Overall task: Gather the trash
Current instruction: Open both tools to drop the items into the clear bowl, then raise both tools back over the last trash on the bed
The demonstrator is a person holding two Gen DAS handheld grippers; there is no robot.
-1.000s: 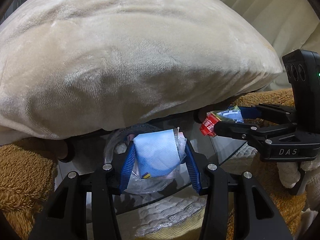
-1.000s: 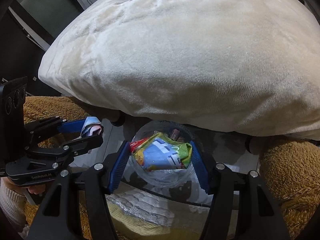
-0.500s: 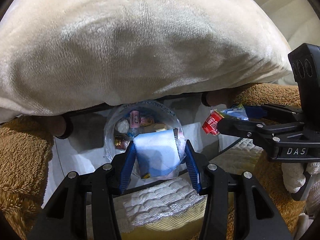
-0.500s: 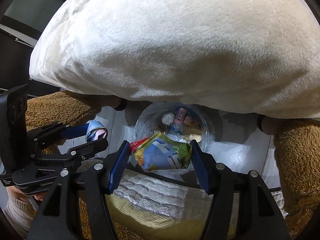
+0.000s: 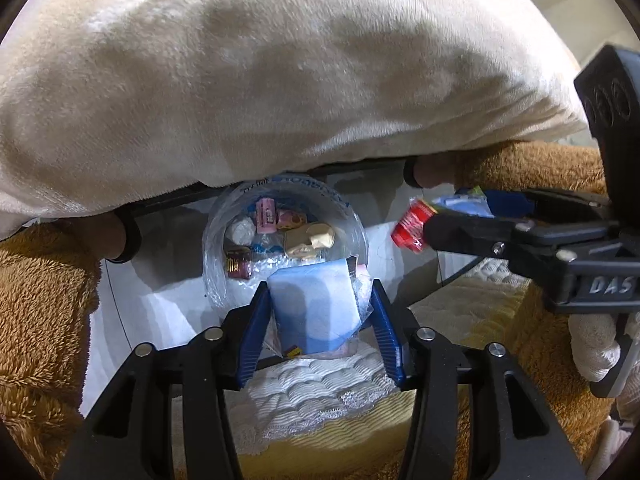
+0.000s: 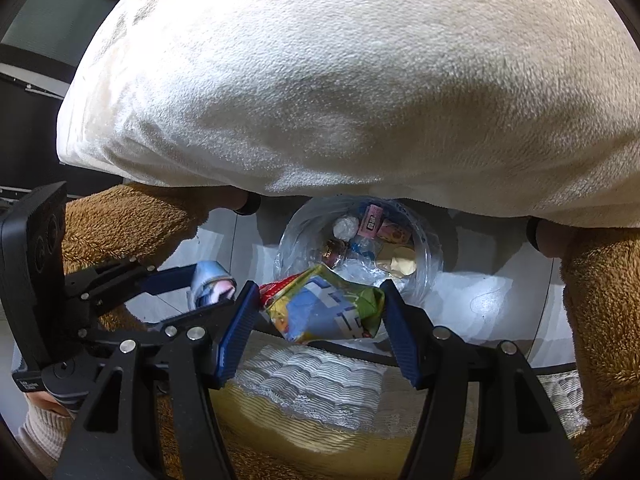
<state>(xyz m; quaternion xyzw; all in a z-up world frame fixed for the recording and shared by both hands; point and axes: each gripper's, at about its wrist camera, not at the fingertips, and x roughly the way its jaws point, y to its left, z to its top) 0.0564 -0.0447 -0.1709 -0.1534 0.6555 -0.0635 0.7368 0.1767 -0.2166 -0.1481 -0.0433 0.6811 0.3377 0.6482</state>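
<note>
Now the drop step is in hand. Both grippers hang over the clear plastic trash bag (image 5: pixel 285 240), at 12 o'clock from each. The left gripper (image 5: pixel 316 312) is opening its jaws, with the soft blue pack (image 5: pixel 312 308) between them and, I judge, barely pinched. The right gripper (image 6: pixel 316 312) is opening too, around the crinkly foil snack wrapper (image 6: pixel 320 308). Next, both pieces must fall inside the thin round rim, under the plush cream blanket (image 5: pixel 280 80).
</note>
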